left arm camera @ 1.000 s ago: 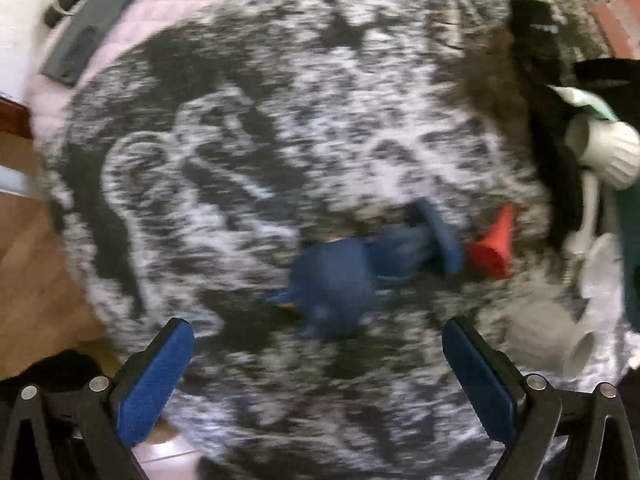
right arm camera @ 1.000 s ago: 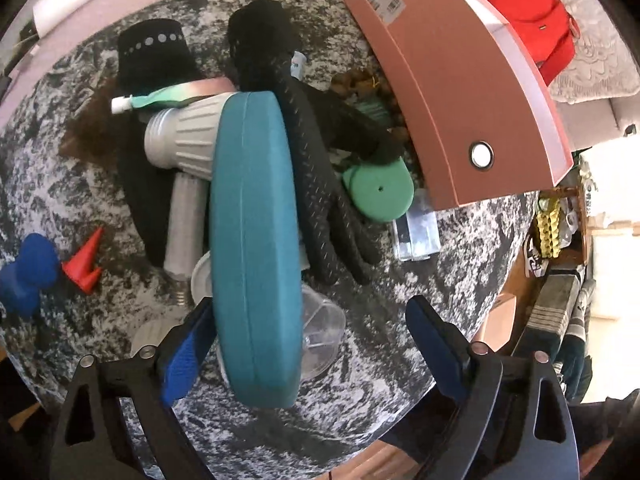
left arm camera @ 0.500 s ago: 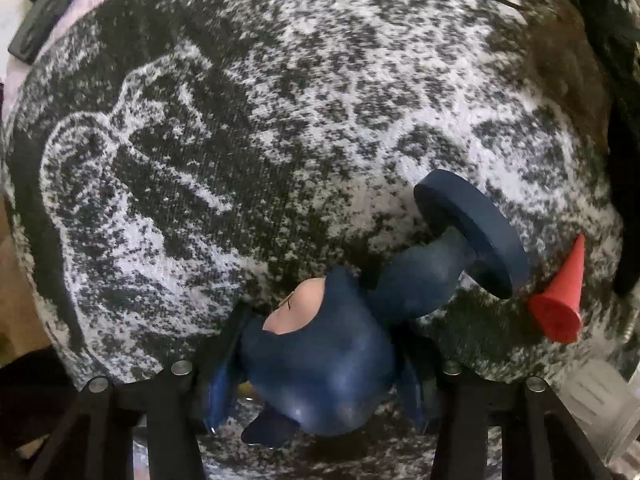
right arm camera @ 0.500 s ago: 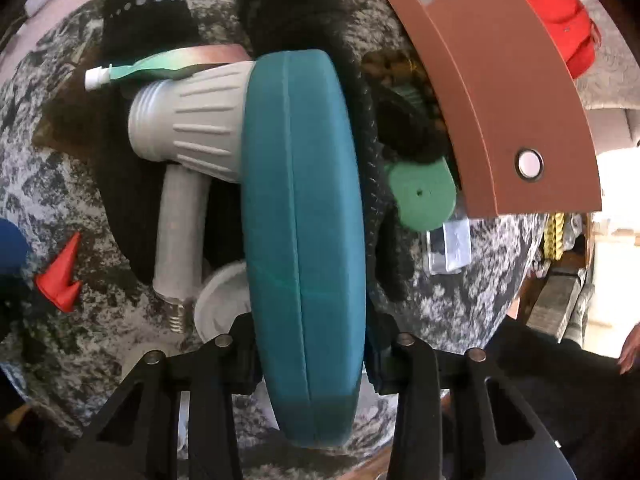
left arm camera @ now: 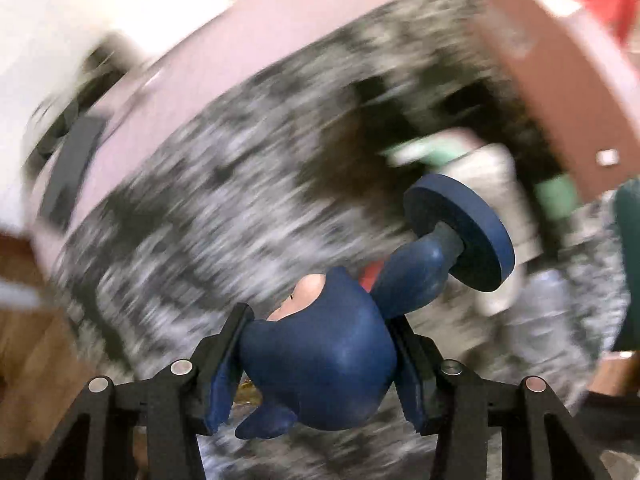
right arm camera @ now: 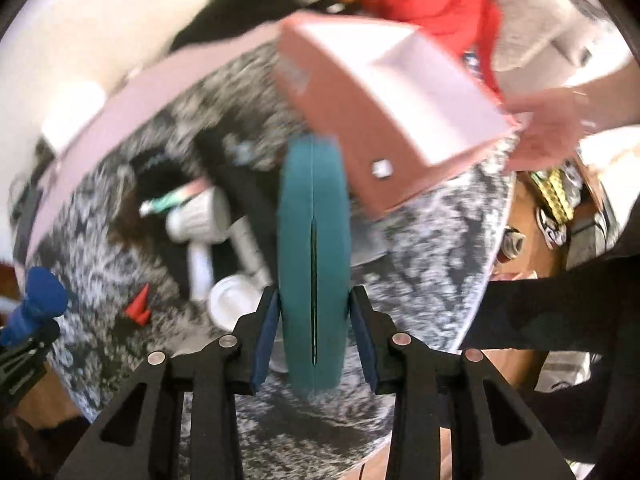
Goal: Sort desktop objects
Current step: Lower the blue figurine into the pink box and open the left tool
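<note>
My left gripper (left arm camera: 316,364) is shut on a dark blue figurine (left arm camera: 332,364) with a round base (left arm camera: 460,236), held above the speckled black-and-white cloth (left arm camera: 208,216). The figurine also shows at the far left of the right wrist view (right arm camera: 34,308). My right gripper (right arm camera: 314,336) is shut on a teal oval case (right arm camera: 312,248), held on edge above the table. A pink-brown open box (right arm camera: 384,120) stands behind the case; it also shows in the left wrist view (left arm camera: 560,80).
On the cloth lie a small red cone (right arm camera: 138,308), a white hair dryer (right arm camera: 204,224), a green-and-pink tube (right arm camera: 172,200), black gloves (right arm camera: 160,168) and a white lid (right arm camera: 236,300). A bare hand (right arm camera: 556,128) is by the box's right end. A red bag (right arm camera: 440,4) sits behind.
Both grippers closed, the left on the figurine and the right on the teal case, then lifted them off the cloth. Both views now tilt up toward the box.
</note>
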Available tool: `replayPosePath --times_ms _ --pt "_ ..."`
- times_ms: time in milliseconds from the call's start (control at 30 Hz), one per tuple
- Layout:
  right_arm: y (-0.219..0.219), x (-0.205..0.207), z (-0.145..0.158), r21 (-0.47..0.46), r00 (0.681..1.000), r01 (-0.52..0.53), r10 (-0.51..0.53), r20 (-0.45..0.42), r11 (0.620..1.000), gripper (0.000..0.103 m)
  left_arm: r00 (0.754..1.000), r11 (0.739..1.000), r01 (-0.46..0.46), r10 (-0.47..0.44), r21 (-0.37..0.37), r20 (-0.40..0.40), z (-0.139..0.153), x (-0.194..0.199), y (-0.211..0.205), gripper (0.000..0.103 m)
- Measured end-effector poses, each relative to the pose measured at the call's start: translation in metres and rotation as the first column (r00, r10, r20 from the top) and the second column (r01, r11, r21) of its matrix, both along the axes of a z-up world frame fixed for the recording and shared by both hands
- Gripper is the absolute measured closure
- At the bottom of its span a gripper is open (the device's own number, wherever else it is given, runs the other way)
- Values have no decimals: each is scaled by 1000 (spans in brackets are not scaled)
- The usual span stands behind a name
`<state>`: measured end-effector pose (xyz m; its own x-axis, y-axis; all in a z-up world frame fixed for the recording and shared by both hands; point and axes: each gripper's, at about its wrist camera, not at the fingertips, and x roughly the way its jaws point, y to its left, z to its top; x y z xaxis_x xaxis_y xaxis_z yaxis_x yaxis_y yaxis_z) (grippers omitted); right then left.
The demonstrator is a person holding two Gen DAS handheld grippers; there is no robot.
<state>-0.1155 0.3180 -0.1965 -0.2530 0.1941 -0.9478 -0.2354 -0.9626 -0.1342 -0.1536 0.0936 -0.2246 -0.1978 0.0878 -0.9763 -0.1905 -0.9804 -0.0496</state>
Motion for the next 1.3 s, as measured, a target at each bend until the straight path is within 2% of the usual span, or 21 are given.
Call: replayPosePath --times_ms 167,333,433,467,500,533,600,667,767,800,833,867,900,933,1033,1133,1167,1233,1300 --pt "61 -15 20 -17 996 62 -63 -68 998 69 992 987 119 -113 112 -58 1 -58 88 47" --pt "121 -30 40 -38 983 122 -126 -133 992 69 973 963 215 -196 164 -125 22 -116 185 47" --pt "151 -52 51 -55 978 127 -134 -158 990 71 961 955 252 -229 156 -153 33 -143 223 47" --pt "158 -60 55 -56 977 123 -131 -166 991 73 960 954 258 -235 151 -155 35 -151 231 47" --pt "162 -67 59 -48 976 116 -123 -179 992 81 957 953 265 -242 146 -157 37 -158 240 47" --pt "166 -73 64 -39 974 110 -115 -193 993 100 955 952 271 -249 141 -159 39 -166 248 47" --pt "172 -93 77 -50 972 83 -92 -217 995 103 964 957 249 -231 148 -130 35 -184 260 47" --pt "173 -116 79 -39 976 74 -80 -201 997 103 971 962 233 -223 143 -88 25 -204 276 47" --pt "182 -149 75 -10 980 64 -64 -190 998 103 958 952 287 -286 107 -24 8 -223 302 47" --pt "185 -155 74 -14 981 68 -69 -181 998 102 954 948 298 -299 114 -8 4 -224 306 43" --pt "187 -160 71 -26 982 76 -80 -171 997 94 950 943 309 -312 122 7 0 -225 309 38" --pt "192 -164 67 -51 982 99 -105 -158 994 64 948 940 314 -319 136 19 -2 -224 311 21" --pt "194 -165 62 -78 981 109 -120 -153 991 38 948 938 309 -317 155 28 -3 -222 311 0" --pt "196 -167 57 -106 980 117 -132 -150 988 2 948 938 305 -315 163 39 -4 -220 311 0" --pt "201 -171 38 -196 976 133 -163 -145 972 4 946 931 311 -323 192 38 -4 -214 308 1" --pt "208 -165 31 -275 968 151 -198 -154 950 2 938 911 288 -331 295 105 -2 -208 292 1" --pt "211 -157 33 -296 960 172 -227 -165 940 2 942 901 266 -318 342 105 4 -202 281 1" --pt "212 -139 38 -302 947 208 -269 -175 930 2 960 869 200 -266 451 87 14 -185 247 1" --pt "208 -108 40 -309 939 224 -289 -184 924 1 980 813 85 -172 576 99 15 -158 206 1"
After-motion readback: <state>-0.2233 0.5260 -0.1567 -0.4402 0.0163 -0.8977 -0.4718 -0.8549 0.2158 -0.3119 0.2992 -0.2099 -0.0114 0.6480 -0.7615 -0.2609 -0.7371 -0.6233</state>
